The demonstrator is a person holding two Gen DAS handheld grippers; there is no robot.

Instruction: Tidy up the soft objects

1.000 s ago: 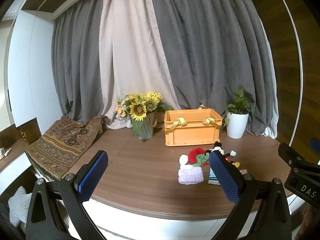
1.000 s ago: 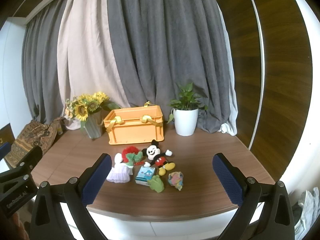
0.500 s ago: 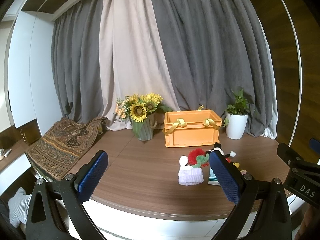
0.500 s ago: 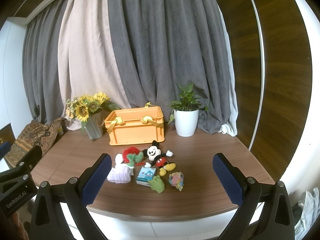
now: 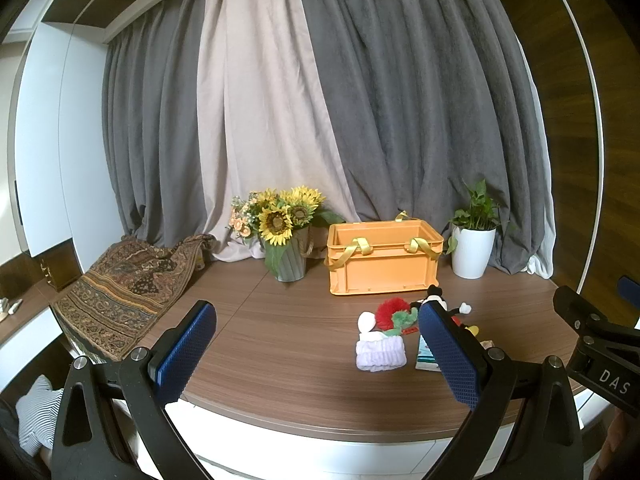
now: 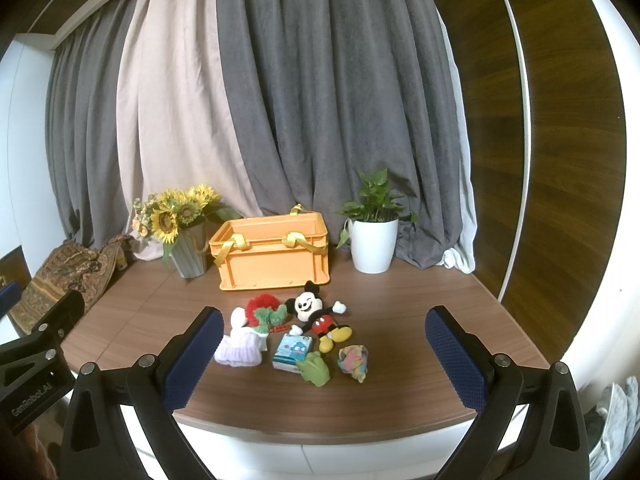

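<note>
1. Right wrist view: my right gripper (image 6: 320, 352) hangs over the desk's near edge, blue pads spread wide, holding nothing.
2. Between its fingers lie the soft things, clustered mid-desk: a lilac knit piece (image 6: 239, 350), a small boxed pack (image 6: 292, 352), a green plush (image 6: 314, 370) touching the pack's near corner, and a pastel crumpled cloth (image 6: 353, 362) just beside it.
3. Behind them a Mickey plush (image 6: 318, 314) lies on its back, next to a red-and-green fuzzy toy (image 6: 266, 312).
4. Farther back stands the orange crate (image 6: 272, 254), yellow straps draped over its rim, flanked by a sunflower vase (image 6: 182, 236) and a white potted plant (image 6: 374, 236) along the desk's far edge.
5. Left wrist view: my left gripper (image 5: 318, 352) is likewise spread and holding nothing at the near edge, left of the cluster; its right finger hides part of the toys.
6. A patterned throw (image 5: 124, 284) drapes over the desk's left end; my other tool shows at the view's right edge.
7. Grey and beige curtains (image 6: 280, 100) close the scene behind the desk (image 6: 420, 308).
</note>
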